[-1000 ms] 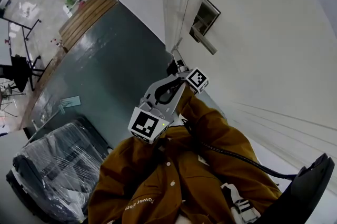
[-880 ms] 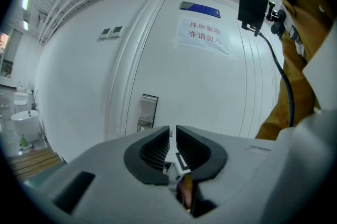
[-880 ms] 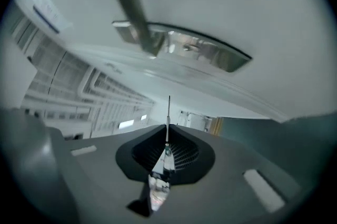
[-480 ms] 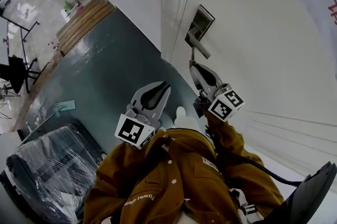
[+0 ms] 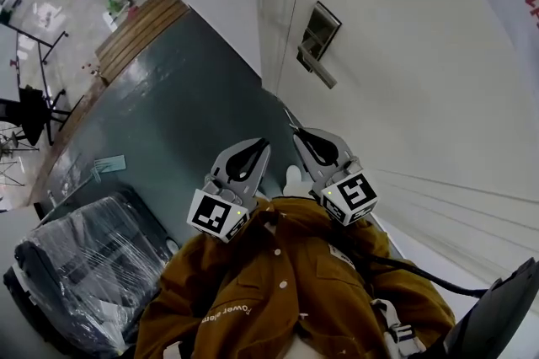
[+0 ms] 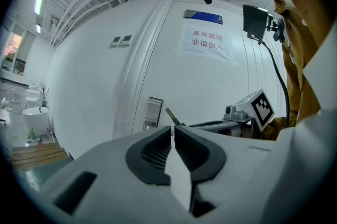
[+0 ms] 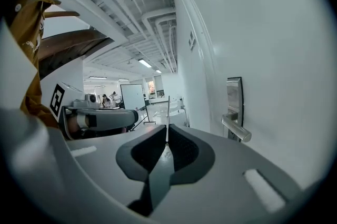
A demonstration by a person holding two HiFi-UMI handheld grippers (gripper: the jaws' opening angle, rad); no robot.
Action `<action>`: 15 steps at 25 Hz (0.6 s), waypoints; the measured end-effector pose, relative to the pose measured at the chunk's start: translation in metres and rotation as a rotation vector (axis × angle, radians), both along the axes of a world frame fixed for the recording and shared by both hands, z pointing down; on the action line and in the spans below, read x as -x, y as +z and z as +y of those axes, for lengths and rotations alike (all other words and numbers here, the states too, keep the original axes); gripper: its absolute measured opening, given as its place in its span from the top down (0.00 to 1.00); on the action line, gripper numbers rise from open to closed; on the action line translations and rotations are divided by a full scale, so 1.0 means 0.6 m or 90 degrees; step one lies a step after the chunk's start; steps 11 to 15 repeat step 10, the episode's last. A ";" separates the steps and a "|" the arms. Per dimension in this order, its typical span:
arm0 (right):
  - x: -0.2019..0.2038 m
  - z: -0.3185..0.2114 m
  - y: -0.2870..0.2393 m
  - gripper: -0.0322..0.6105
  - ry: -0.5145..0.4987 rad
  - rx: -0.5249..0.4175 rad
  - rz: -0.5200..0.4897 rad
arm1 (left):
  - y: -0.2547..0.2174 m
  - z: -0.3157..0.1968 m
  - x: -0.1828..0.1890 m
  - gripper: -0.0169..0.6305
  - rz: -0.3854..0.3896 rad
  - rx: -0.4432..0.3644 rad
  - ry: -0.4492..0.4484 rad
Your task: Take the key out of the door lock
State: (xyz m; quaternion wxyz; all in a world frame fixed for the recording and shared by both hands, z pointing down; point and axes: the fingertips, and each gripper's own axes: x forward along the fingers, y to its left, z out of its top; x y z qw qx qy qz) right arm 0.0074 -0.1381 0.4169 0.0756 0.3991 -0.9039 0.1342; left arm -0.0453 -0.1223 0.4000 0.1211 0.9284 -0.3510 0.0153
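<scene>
Your right gripper (image 5: 296, 130) is clamped on the key (image 6: 171, 115). In the right gripper view the jaws press onto a thin metal blade that stands up edge-on from between the pads. The left gripper view shows the same blade projecting at a slant from that gripper's tip. The key is clear of the door lock (image 5: 318, 33). The lock plate and its lever handle (image 5: 317, 68) sit on the white door (image 5: 413, 88). In the head view they lie above and beyond the gripper tip, and in the right gripper view they lie off to the right of the jaws, with open space between key and plate. The keyhole itself is too small to make out. Your left gripper (image 5: 259, 145) has its jaws drawn together on themselves, with only a hairline slit between the ribbed pads. You hold it just beside the right gripper, on its left, and both point toward the door. Both grippers sit close in front of your brown jacket (image 5: 278, 290). A paper notice (image 6: 205, 41) with red characters is fixed to the door above the lock, with a blue plate (image 6: 203, 16) above that. Left of the door frame lies a dark glossy floor (image 5: 168, 104). A plastic-wrapped object (image 5: 76, 265) stands on it at lower left, and a wooden platform (image 5: 139, 24) lies further off.
</scene>
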 end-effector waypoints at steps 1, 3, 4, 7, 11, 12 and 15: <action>0.000 -0.005 -0.002 0.91 0.000 -0.005 0.003 | 0.001 -0.001 -0.001 0.94 -0.001 -0.001 -0.003; 0.001 -0.011 -0.008 0.91 -0.004 -0.015 0.009 | 0.001 -0.004 -0.002 0.95 -0.003 -0.003 -0.007; 0.001 -0.013 -0.010 0.91 -0.006 -0.017 0.011 | 0.001 -0.005 -0.003 0.97 -0.004 -0.004 -0.009; 0.001 -0.012 -0.013 0.91 -0.015 -0.021 0.017 | 0.001 -0.008 -0.005 0.98 -0.010 -0.004 -0.018; 0.004 -0.010 -0.018 0.91 -0.022 -0.021 0.017 | 0.001 -0.011 -0.007 0.98 -0.014 -0.001 -0.025; 0.004 -0.010 -0.018 0.91 -0.022 -0.021 0.017 | 0.001 -0.011 -0.007 0.98 -0.014 -0.001 -0.025; 0.004 -0.010 -0.018 0.91 -0.022 -0.021 0.017 | 0.001 -0.011 -0.007 0.98 -0.014 -0.001 -0.025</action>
